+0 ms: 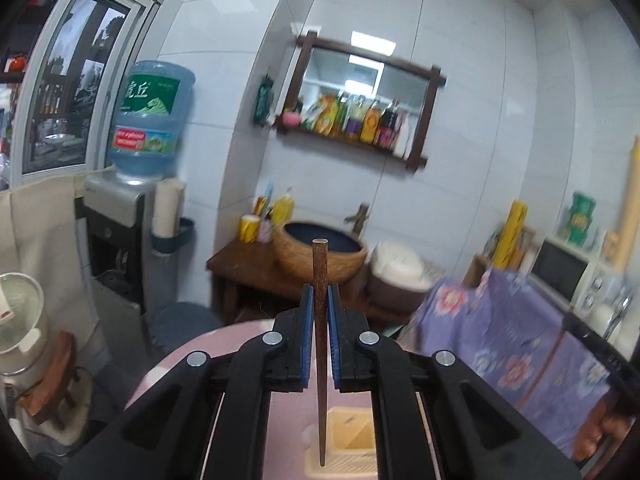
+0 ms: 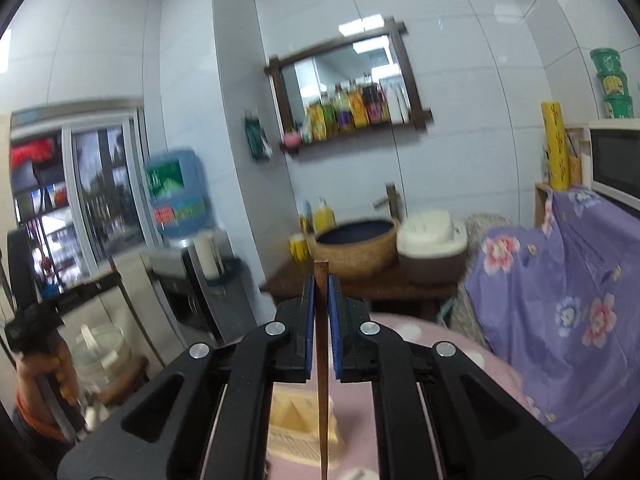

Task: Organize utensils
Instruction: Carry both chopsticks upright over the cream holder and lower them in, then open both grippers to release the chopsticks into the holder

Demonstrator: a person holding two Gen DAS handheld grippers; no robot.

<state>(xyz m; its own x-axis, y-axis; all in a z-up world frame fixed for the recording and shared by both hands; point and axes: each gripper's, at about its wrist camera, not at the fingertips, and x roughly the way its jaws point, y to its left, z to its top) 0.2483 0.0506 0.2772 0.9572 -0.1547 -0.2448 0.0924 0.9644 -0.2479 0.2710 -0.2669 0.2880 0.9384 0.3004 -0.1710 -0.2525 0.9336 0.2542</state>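
My left gripper (image 1: pixel 320 294) is shut on a dark brown wooden chopstick (image 1: pixel 320 280). The stick stands upright between the blue pads, its thin tip over a cream plastic utensil holder (image 1: pixel 352 436) on the pink table (image 1: pixel 224 348). My right gripper (image 2: pixel 321 284) is shut on a second brown chopstick (image 2: pixel 322 400), also upright, its lower end in front of the same cream holder (image 2: pixel 292 420) on the pink table (image 2: pixel 440 340). Both grippers are raised above the table.
A purple floral cloth (image 1: pixel 512 344) covers furniture to the right, with a microwave (image 1: pixel 564 272) behind it. A wooden stand with a basin (image 1: pixel 320 248) and a rice cooker (image 2: pixel 432 240) sits ahead. A water dispenser (image 1: pixel 148 120) stands at the left.
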